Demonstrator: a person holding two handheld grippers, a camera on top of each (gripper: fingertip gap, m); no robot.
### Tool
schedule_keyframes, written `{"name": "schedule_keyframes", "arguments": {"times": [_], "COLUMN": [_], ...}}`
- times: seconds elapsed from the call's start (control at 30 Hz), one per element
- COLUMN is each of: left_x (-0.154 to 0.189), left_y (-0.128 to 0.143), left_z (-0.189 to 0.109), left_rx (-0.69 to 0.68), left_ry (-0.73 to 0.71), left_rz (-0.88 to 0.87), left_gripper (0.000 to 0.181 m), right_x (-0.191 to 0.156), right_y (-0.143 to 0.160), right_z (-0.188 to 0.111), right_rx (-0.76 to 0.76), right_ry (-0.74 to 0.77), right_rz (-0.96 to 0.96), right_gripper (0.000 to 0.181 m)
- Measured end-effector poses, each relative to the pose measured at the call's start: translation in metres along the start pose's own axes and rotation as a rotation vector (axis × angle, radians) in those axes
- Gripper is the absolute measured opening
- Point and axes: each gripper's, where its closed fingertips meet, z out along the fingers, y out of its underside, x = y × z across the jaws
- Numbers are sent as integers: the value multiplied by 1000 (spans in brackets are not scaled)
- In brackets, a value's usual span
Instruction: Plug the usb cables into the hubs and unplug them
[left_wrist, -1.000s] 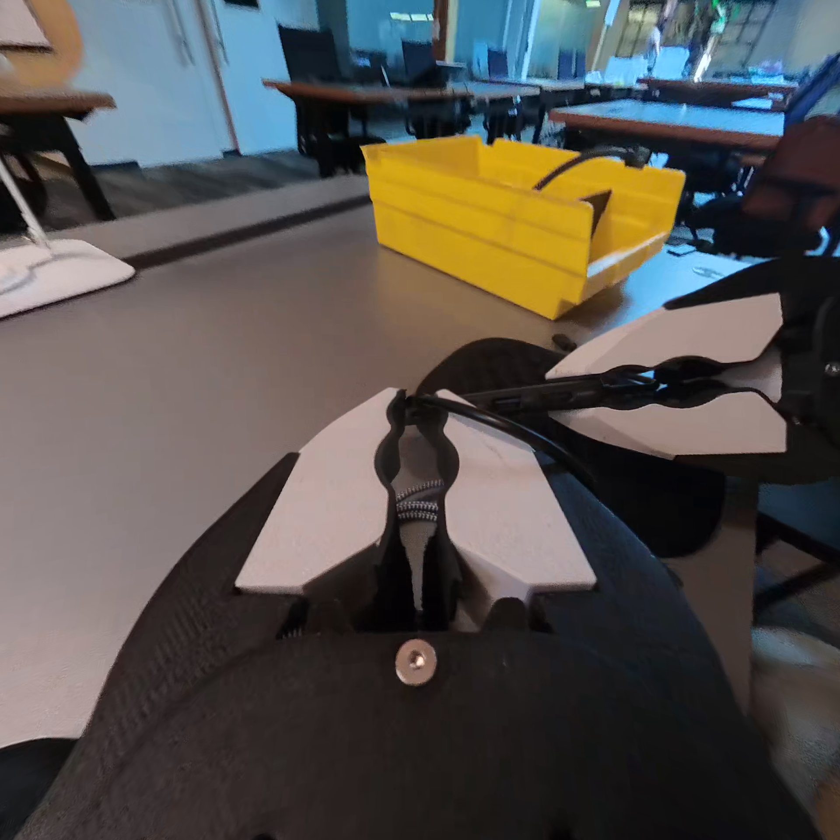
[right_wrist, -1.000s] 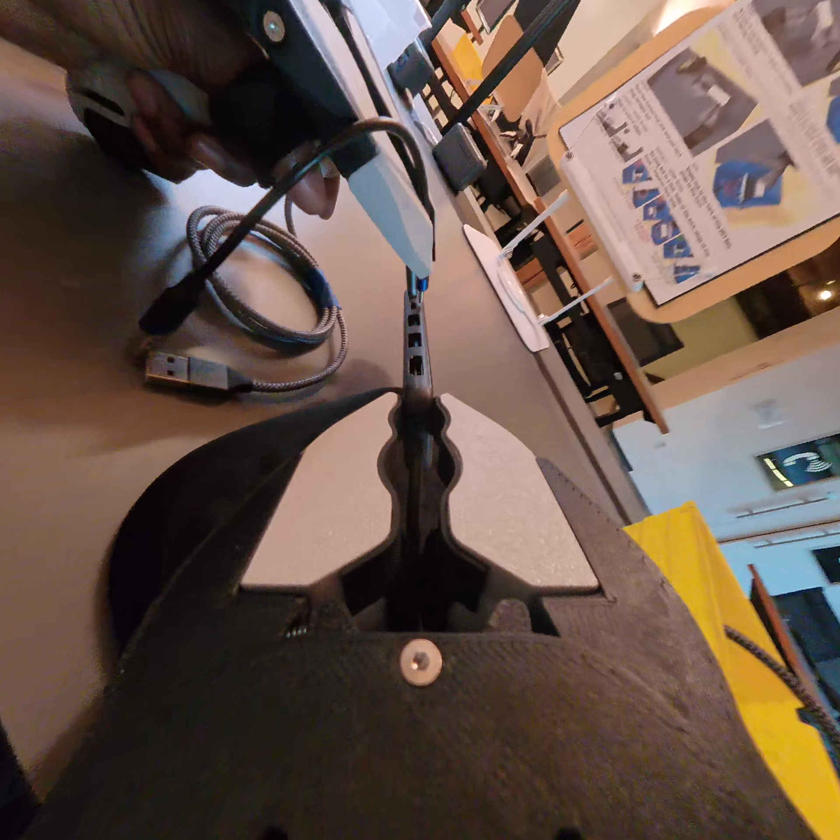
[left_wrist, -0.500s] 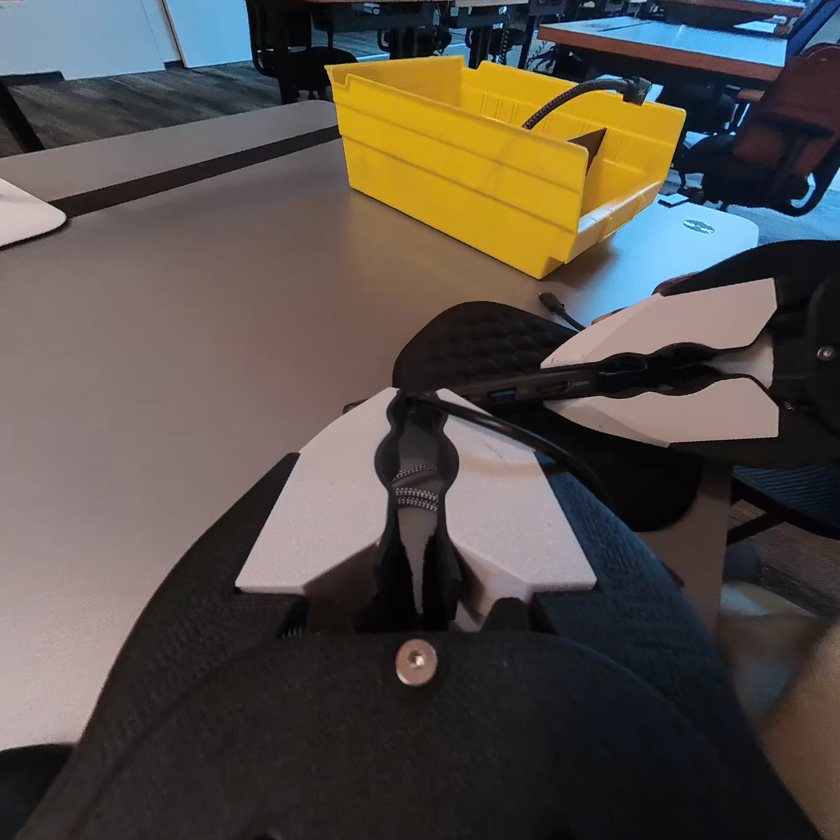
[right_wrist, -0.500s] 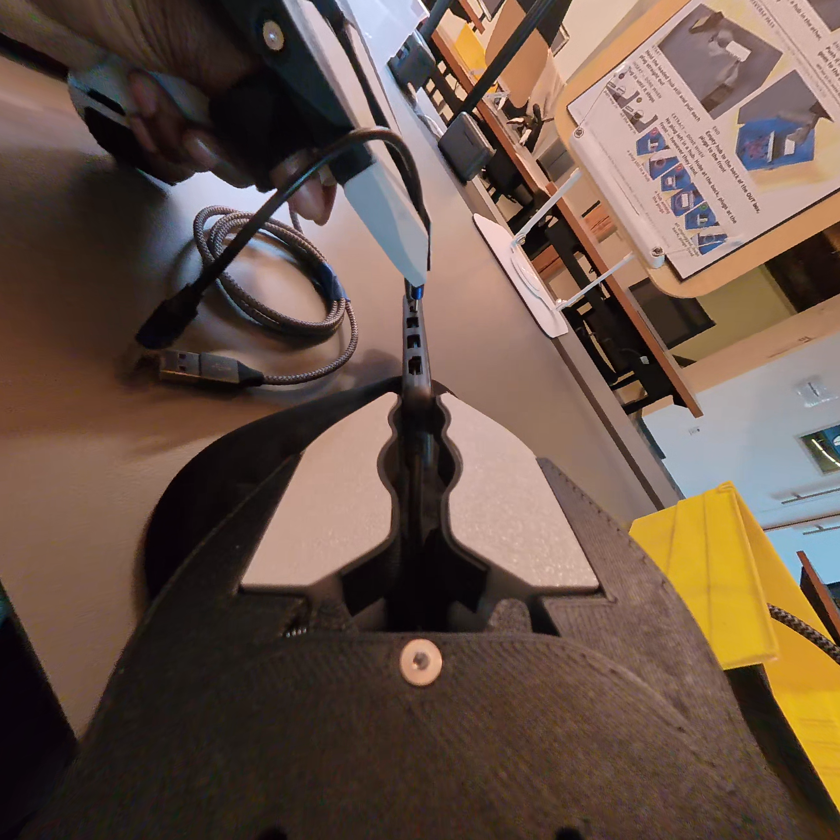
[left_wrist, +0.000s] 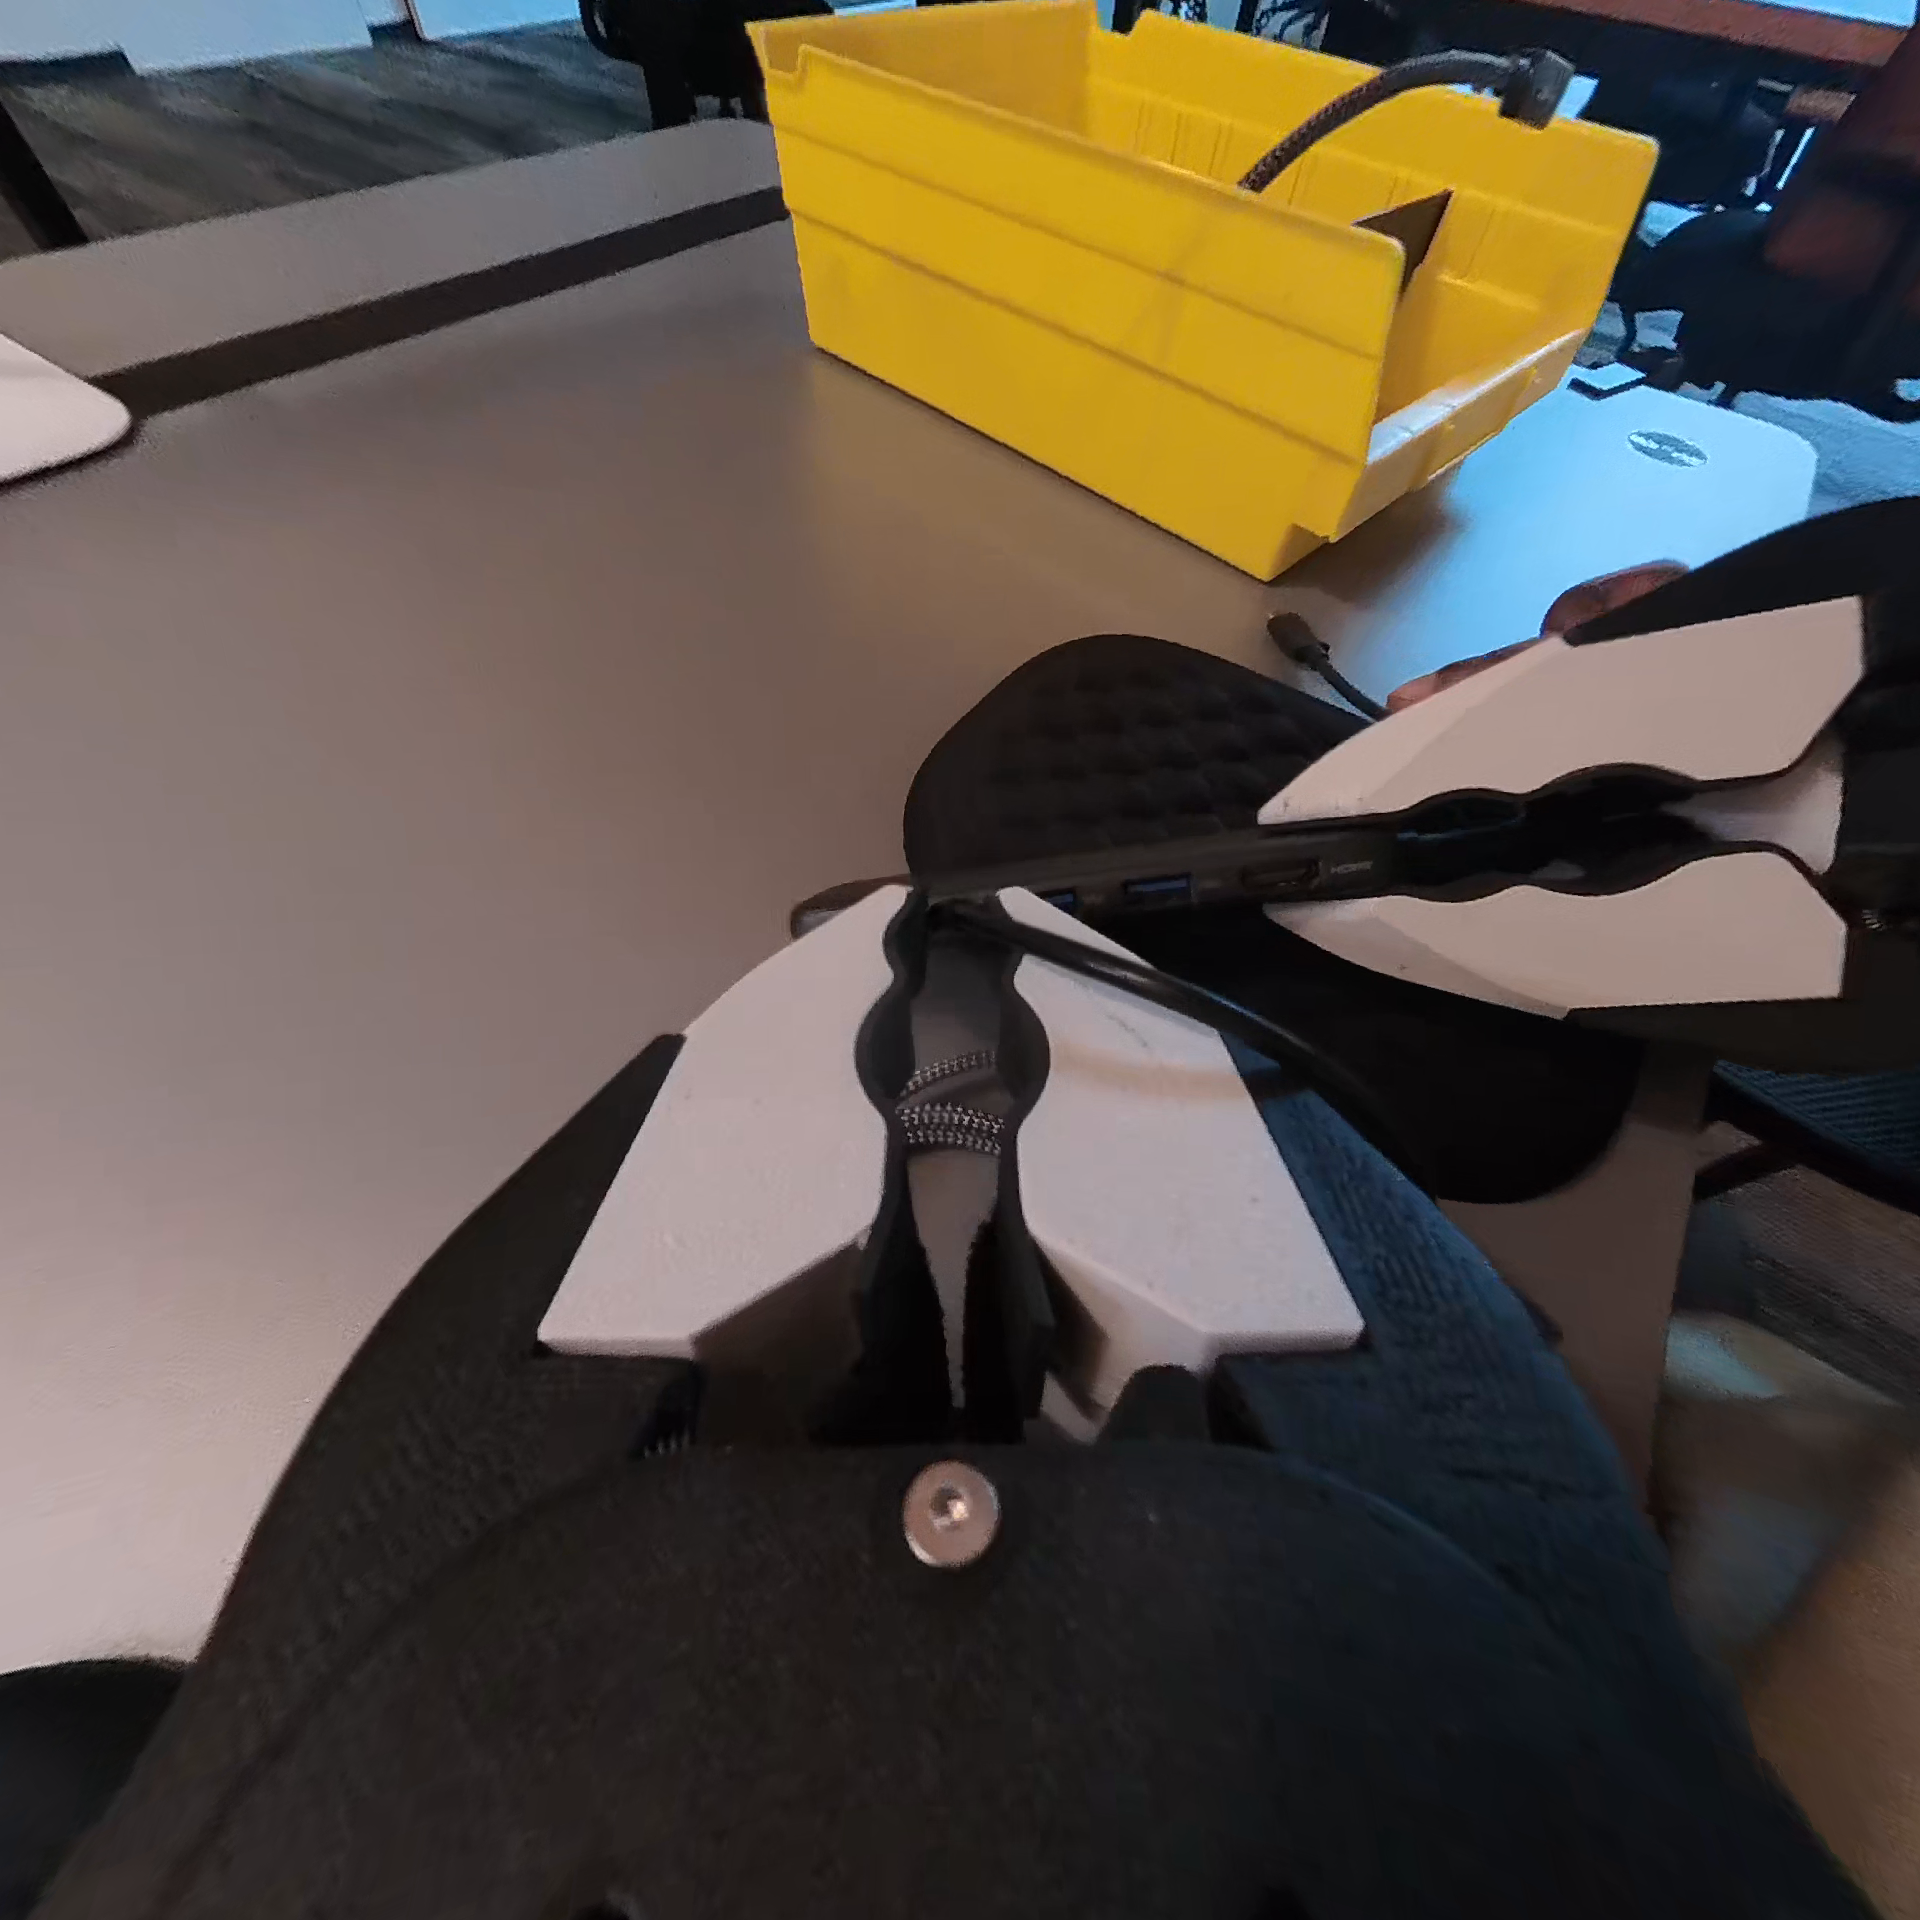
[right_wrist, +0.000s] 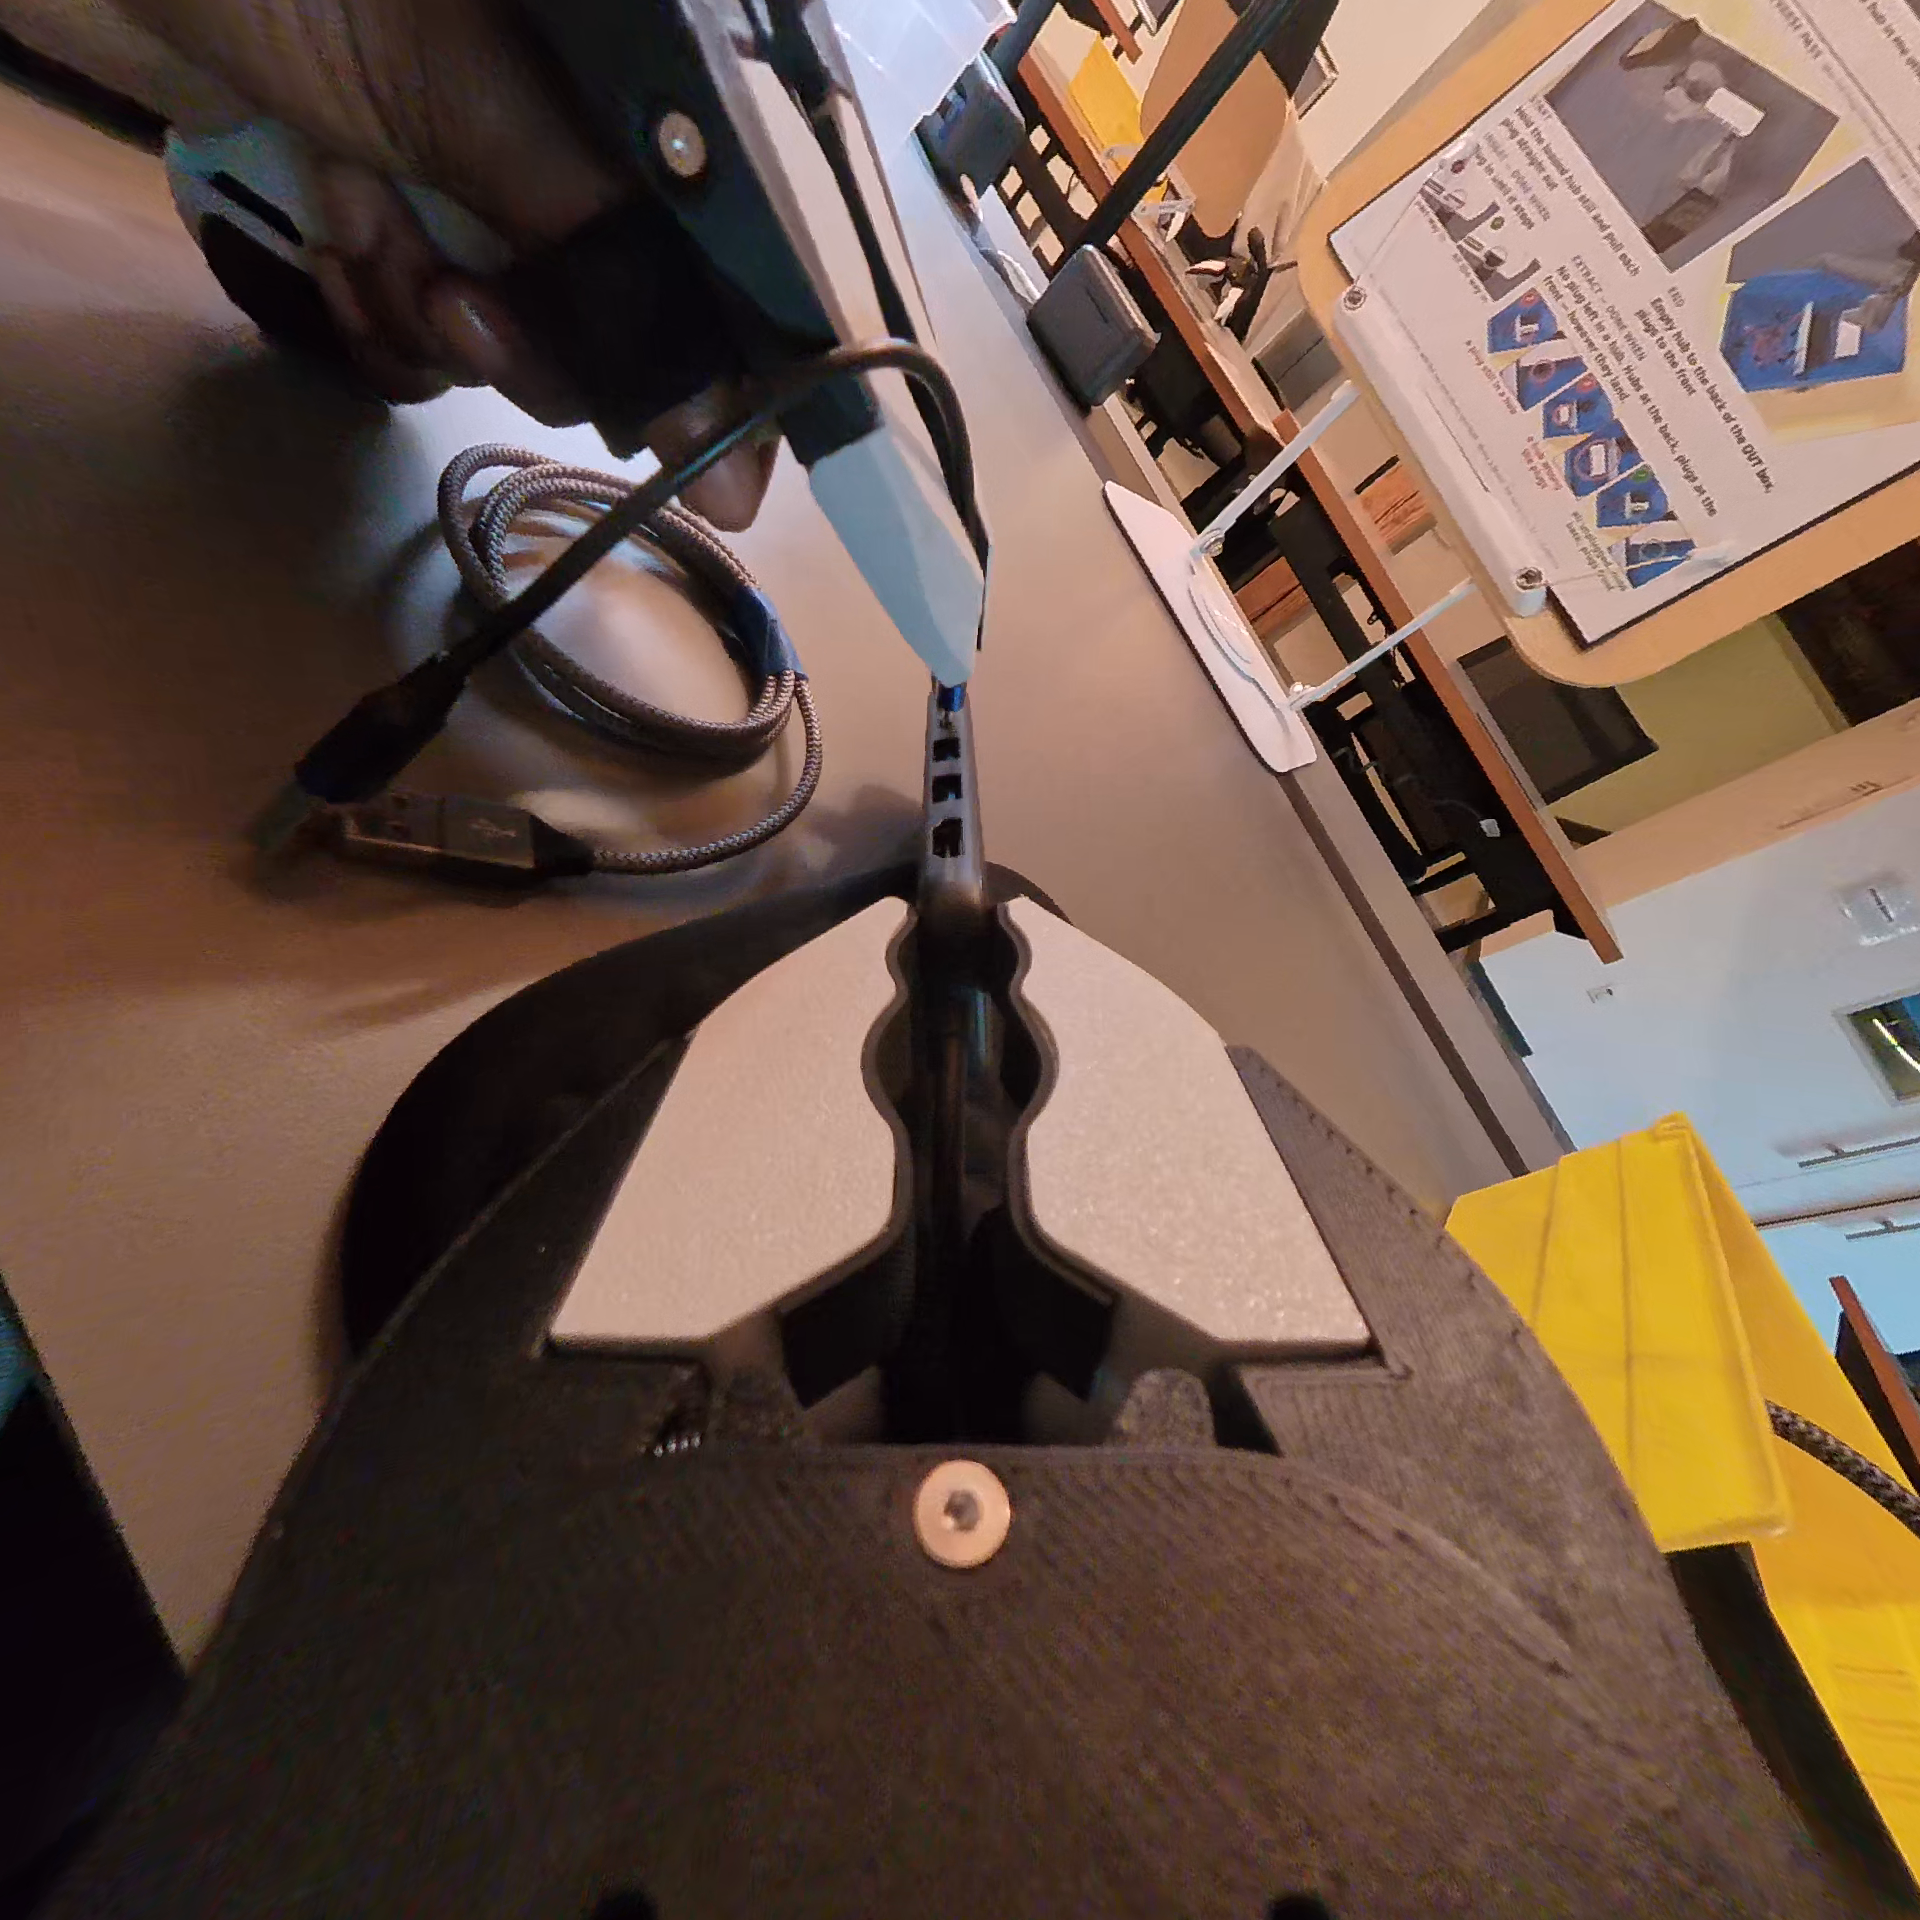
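Note:
My right gripper (right_wrist: 951, 906) is shut on a slim dark USB hub (right_wrist: 951, 821), which sticks out forward with its row of ports showing. In the left wrist view the hub (left_wrist: 1143, 883) lies level, held from the right by the right gripper (left_wrist: 1273, 862). My left gripper (left_wrist: 951, 912) is shut on a USB plug with a grey braided cable (left_wrist: 948, 1103) running back between its fingers. In the right wrist view the left gripper (right_wrist: 961, 655) comes down from above, and the blue-tipped plug (right_wrist: 951, 698) meets the hub's far end. How deep it sits is hidden.
A coiled braided cable (right_wrist: 623, 644) with a loose USB plug (right_wrist: 457, 831) lies on the grey table (left_wrist: 468, 623). A yellow bin (left_wrist: 1091, 270) holding another braided cable (left_wrist: 1351, 114) stands behind. A white stand base (right_wrist: 1216, 613) and a thin black cable end (left_wrist: 1299, 639) also lie on the table. My hands' fingertips stand some 7 cm from each other.
Both grippers stay shut and held together at the hub's end. The left view has tipped downward, and the hub now shows more of its port side.

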Motion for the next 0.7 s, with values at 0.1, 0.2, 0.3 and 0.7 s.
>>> {"name": "schedule_keyframes", "arguments": {"times": [0.1,0.2,0.3,0.7], "left_x": [-2,-3,-3,-3], "left_y": [2,1,-5,-7], "left_z": [2,4,8,9], "left_rx": [-21,-14,29,43], "left_ry": [14,3,-3,-88], "left_rz": [-30,-29,-17,125], "left_gripper": [11,12,11,12], "right_x": [-1,0,2,7], "right_y": [0,0,1,6], "right_z": [1,2,2,1], "right_rx": [-7,-14,-14,-25], "right_ry": [-13,-40,-79,-155], "right_rz": [2,30,113,335], "right_gripper": [13,13,13,15]}}
